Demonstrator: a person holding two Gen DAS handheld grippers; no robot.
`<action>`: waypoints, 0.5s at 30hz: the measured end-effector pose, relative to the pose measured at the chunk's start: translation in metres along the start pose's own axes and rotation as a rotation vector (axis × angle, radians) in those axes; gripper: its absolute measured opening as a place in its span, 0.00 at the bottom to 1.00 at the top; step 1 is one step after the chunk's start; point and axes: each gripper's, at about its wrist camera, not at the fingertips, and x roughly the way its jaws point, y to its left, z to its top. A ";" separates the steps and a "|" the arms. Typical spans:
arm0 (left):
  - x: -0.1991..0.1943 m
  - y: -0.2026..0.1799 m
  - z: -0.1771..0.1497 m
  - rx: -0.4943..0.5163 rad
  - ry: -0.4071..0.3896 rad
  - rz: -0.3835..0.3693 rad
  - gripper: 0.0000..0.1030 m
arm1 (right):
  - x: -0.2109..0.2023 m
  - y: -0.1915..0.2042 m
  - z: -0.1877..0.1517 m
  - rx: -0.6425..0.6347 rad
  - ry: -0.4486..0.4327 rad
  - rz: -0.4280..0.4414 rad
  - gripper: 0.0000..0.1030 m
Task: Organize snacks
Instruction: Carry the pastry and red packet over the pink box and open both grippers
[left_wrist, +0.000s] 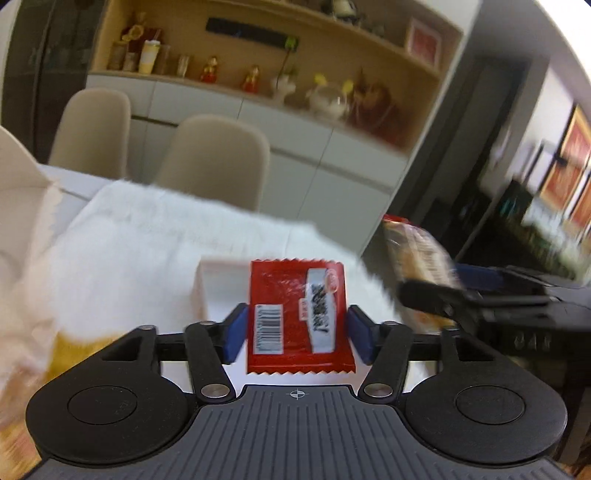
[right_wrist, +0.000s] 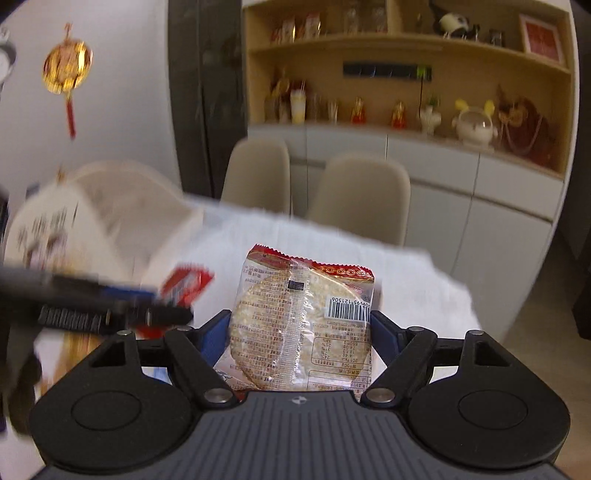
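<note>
Both handheld tools look alike: the left gripper (left_wrist: 297, 328) and right gripper (right_wrist: 301, 341) each have a dark grey ribbed body with a small white crosshair mark, two round black discs, black linkage bars with silver rivets, and blue finger pads (left_wrist: 236, 332).

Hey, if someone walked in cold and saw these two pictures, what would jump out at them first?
Probably the red snack packet, held up between the blue pads of the left tool in the centre of the left wrist view. Next, the clear rice cracker pack clamped in the right tool, dead centre in the right wrist view. Behind both lie a white tablecloth and a wooden shelf of ornaments.
</note>
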 end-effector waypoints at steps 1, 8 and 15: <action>0.028 0.011 0.004 -0.023 0.030 -0.030 0.63 | 0.019 -0.006 0.016 0.025 0.028 0.020 0.85; 0.078 0.063 -0.018 -0.217 0.136 -0.023 0.59 | 0.075 -0.030 0.041 0.138 0.133 -0.045 0.86; -0.025 0.108 -0.020 -0.210 -0.006 0.129 0.59 | 0.073 -0.016 -0.019 0.037 0.178 -0.056 0.86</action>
